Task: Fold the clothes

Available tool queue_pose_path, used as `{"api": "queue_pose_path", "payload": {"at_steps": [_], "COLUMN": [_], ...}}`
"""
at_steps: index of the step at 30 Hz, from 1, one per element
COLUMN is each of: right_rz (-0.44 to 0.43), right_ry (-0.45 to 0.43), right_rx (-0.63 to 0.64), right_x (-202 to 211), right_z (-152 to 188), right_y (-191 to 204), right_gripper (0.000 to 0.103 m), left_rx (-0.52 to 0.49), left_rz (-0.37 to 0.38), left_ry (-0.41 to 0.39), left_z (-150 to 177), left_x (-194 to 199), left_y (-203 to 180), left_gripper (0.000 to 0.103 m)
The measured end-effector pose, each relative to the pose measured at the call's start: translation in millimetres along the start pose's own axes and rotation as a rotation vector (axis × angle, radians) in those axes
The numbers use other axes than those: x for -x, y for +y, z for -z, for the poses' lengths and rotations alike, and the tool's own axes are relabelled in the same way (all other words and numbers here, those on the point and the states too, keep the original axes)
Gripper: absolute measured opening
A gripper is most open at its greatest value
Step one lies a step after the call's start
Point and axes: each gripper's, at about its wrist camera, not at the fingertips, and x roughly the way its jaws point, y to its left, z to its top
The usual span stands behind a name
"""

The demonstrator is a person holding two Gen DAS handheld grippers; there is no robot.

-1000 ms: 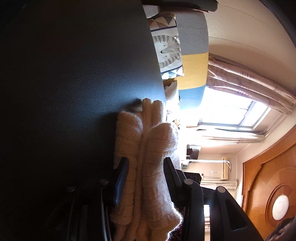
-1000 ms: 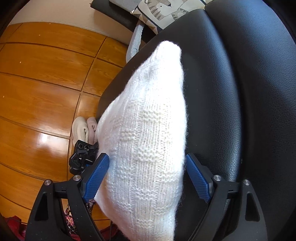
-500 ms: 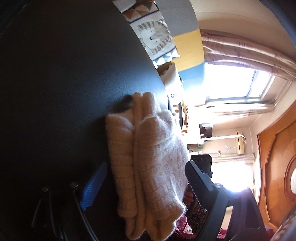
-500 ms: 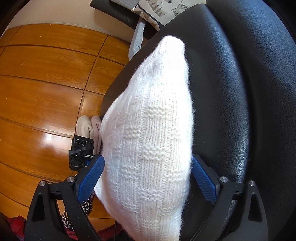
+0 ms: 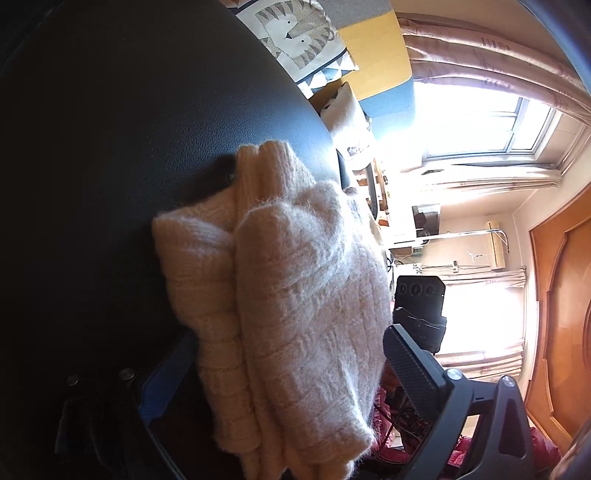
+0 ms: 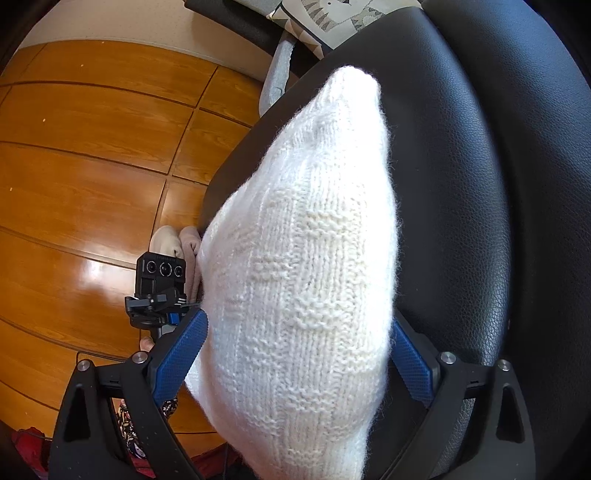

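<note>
**Folded knit on the black seat, both claws wide**

On the black leather seat (image 6: 480,184) lies a cream knitted sweater (image 6: 306,266), folded into a thick bundle. Fuzzy yarn, blocks of ribbed and checked stitch on its top face. From the right wrist view it tapers to a rounded end far from the camera; its near end runs out of the bottom of the frame.

Left claw (image 5: 280,373): jaws spread wide, one to each side of the folded bundle (image 5: 288,295). The blue-padded finger (image 5: 166,384) sits low in shadow against the dark seat; the other finger (image 5: 413,365) stands clear of the knit, with daylight behind it. Neither pad presses the wool. Stacked layers of the fold show edge-on from this side.

Right claw (image 6: 295,358): jaws also wide, both blue pads flanking the sweater's broad part. The pads lie just beside the knit edges; no squeeze in the fabric, so nothing is gripped.

Surroundings: wooden floor (image 6: 92,177) beside the seat, a cushion with an animal print (image 5: 299,33) beyond the seat's far edge, pink curtains (image 5: 491,70) at a bright window. A black camera unit (image 6: 160,273) on the other claw shows left of the sweater in the right wrist view.
</note>
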Motion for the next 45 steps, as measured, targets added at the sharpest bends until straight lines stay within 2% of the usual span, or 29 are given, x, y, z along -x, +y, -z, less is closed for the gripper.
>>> {"api": "queue_pose_path", "payload": {"at_steps": [6, 9, 20, 24, 29, 30, 31, 32, 33, 35, 37, 40, 43, 45], "right_rz": [-0.016, -0.035, -0.022, -0.012, 0.044, 0.058, 0.08, 0.112, 0.142, 0.151, 0.149, 0.156, 0.192, 0.18], "right_ry": [0.007, -0.001, 0.005, 0.007, 0.011, 0.013, 0.016, 0.016, 0.016, 0.015, -0.002, -0.04, -0.054, -0.067], "right_rx": [-0.014, -0.023, 0.0, 0.008, 0.042, 0.044, 0.05, 0.061, 0.075, 0.078, 0.073, 0.113, 0.202, 0.225], "right_x": [-5.3, -1.5, -5.0, -7.0, -15.9, -14.6, -14.5, -12.5, -11.3, -8.6, -4.2, 4.0, 10.4, 15.4], "right_z": [-2.3, 2.7, 6.3, 7.7, 8.3, 8.4, 8.6, 8.8, 9.5, 11.1, 12.5, 16.5, 21.7, 23.0], "right_y": [1.1, -6.2, -1.3, 1.9, 13.1, 12.8, 14.3, 14.7, 15.9, 16.4, 16.6, 27.0, 45.6, 56.1], "right_gripper": [0.098, 0.098, 0.099, 0.101, 0.101, 0.101, 0.097, 0.088, 0.084, 0.072, 0.067, 0.056, 0.053, 0.053], "left_rx": [-0.02, 0.012, -0.044, -0.062, -0.111, -0.128, -0.134, -0.131, -0.127, -0.106, -0.111, -0.195, -0.234, -0.253], "left_rz": [-0.083, -0.064, -0.06, -0.054, -0.079, -0.097, -0.113, -0.125, -0.138, -0.127, -0.14, -0.19, -0.193, -0.192], "left_ry": [-0.003, 0.004, 0.051, 0.033, -0.036, -0.053, -0.072, -0.092, -0.111, -0.135, -0.163, -0.216, -0.257, -0.284], "left_z": [6.5, 6.5, 5.5, 5.9, 15.7, 18.9, 21.9, 24.6, 27.3, 32.4, 38.4, 49.8, 61.6, 69.4], "left_x": [19.8, 26.0, 14.3, 11.2, 9.0, 9.7, 10.5, 11.3, 12.2, 13.7, 16.4, 25.2, 30.0, 32.4], "left_y": [2.7, 9.4, -0.2, -1.3, -7.0, -8.4, -8.1, -6.5, -4.9, -0.4, -2.1, -21.1, -36.8, -46.8], "left_gripper": [0.101, 0.101, 0.102, 0.102, 0.101, 0.099, 0.087, 0.073, 0.07, 0.055, 0.05, 0.04, 0.037, 0.036]}}
